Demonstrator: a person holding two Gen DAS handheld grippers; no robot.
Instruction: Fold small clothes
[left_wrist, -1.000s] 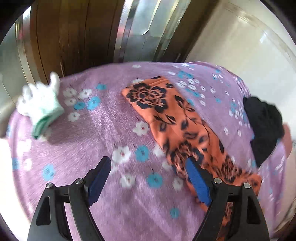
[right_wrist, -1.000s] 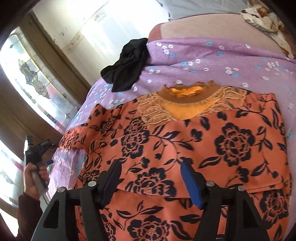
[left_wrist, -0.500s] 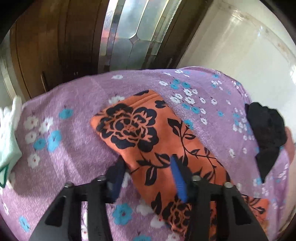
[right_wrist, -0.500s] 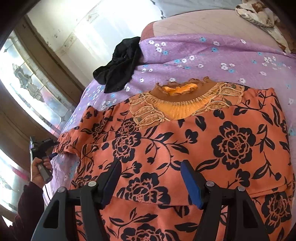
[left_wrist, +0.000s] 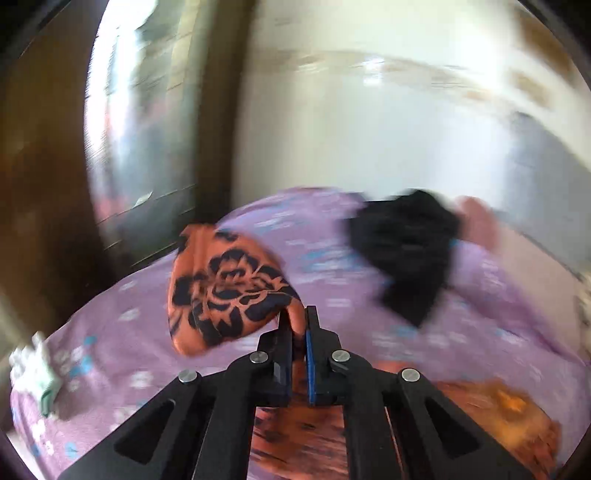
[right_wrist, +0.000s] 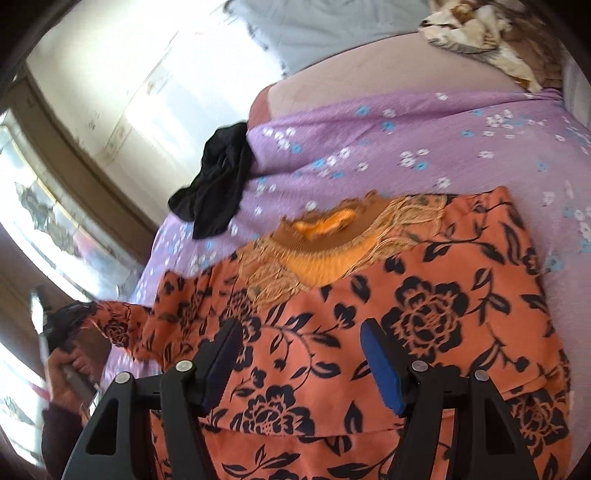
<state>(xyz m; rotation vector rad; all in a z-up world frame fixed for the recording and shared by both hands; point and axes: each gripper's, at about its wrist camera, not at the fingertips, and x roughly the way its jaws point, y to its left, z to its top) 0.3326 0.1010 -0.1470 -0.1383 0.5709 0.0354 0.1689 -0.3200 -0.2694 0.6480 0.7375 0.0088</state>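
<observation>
The left gripper (left_wrist: 299, 325) is clamped on the sleeve (left_wrist: 225, 291) of the orange floral top (right_wrist: 388, 332), lifting it off the purple bedspread (right_wrist: 406, 147), likely to fold it inward across the body. The right gripper (right_wrist: 299, 354) hovers wide open and empty over the top's chest, perhaps ready to pin the fabric. A black garment (right_wrist: 218, 188) lies at ten o'clock of the neckline.
</observation>
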